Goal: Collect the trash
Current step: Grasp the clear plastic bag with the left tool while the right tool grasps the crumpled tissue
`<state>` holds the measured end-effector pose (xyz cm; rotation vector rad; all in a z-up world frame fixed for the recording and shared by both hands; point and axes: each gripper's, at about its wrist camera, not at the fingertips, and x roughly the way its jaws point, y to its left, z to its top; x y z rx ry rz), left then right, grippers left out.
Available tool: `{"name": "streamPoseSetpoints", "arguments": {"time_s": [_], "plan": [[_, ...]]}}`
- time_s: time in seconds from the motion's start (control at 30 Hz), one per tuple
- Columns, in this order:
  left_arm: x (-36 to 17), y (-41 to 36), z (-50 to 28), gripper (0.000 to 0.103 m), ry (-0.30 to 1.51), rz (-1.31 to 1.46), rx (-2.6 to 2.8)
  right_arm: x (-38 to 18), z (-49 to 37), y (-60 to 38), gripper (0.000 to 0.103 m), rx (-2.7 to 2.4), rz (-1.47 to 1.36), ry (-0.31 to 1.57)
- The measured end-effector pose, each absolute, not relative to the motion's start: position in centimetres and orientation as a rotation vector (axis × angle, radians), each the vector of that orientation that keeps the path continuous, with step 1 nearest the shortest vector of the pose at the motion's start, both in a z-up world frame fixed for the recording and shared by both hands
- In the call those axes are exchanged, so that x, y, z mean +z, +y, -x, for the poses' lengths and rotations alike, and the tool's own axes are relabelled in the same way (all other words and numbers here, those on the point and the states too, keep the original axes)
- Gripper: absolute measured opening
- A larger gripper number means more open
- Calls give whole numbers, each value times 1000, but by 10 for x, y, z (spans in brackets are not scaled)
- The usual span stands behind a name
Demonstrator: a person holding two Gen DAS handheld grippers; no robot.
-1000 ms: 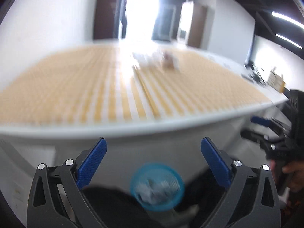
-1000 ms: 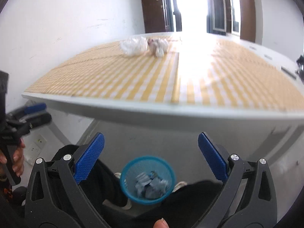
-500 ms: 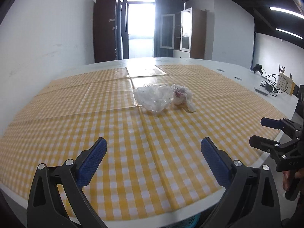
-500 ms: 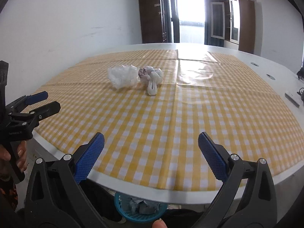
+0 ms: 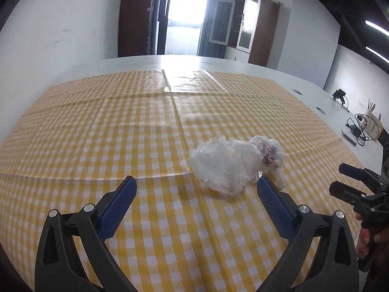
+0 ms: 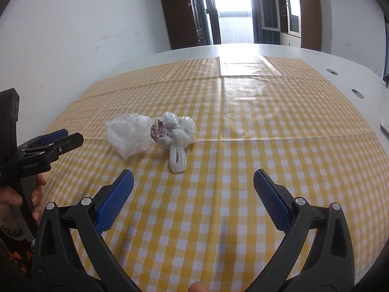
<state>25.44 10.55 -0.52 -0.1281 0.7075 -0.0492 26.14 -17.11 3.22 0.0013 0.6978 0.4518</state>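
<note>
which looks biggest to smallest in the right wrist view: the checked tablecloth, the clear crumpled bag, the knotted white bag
1. checked tablecloth, by far.
2. and 3. clear crumpled bag and knotted white bag: too alike in apparent size to rank; they lie touching, about equally far from the camera.

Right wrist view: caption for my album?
Open hand-held gripper faces two crumpled plastic bags on a yellow checked tablecloth.
</note>
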Motion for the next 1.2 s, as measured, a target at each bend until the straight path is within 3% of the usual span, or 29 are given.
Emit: {"name": "streamPoseSetpoints", "arguments": {"time_s": [0.37, 0.43, 0.6, 0.77, 0.9, 1.0, 1.1, 1.2], "plan": [[-22, 104, -316, 96, 817, 123, -76, 25, -313, -144, 84, 462, 18, 782], [-25, 100, -321, 94, 830, 104, -88, 23, -322, -137, 73, 470, 31, 802], [-34, 95, -335, 86, 871, 82, -110, 18, -338, -124, 65, 487, 47, 839], [-38, 97, -337, 74, 872, 127, -144, 13, -344, -117, 55, 502, 46, 865], [-49, 99, -339, 45, 891, 142, -150, 17, -345, -112, 43, 519, 64, 866], [-50, 97, -335, 33, 876, 134, -146, 20, -348, -109, 29, 522, 73, 865], [-48, 102, -332, 27, 856, 149, -142, 21, -348, -106, 12, 513, 76, 863], [-45, 107, -327, 24, 840, 151, -136, 17, -345, -102, 6, 512, 105, 862]]}}
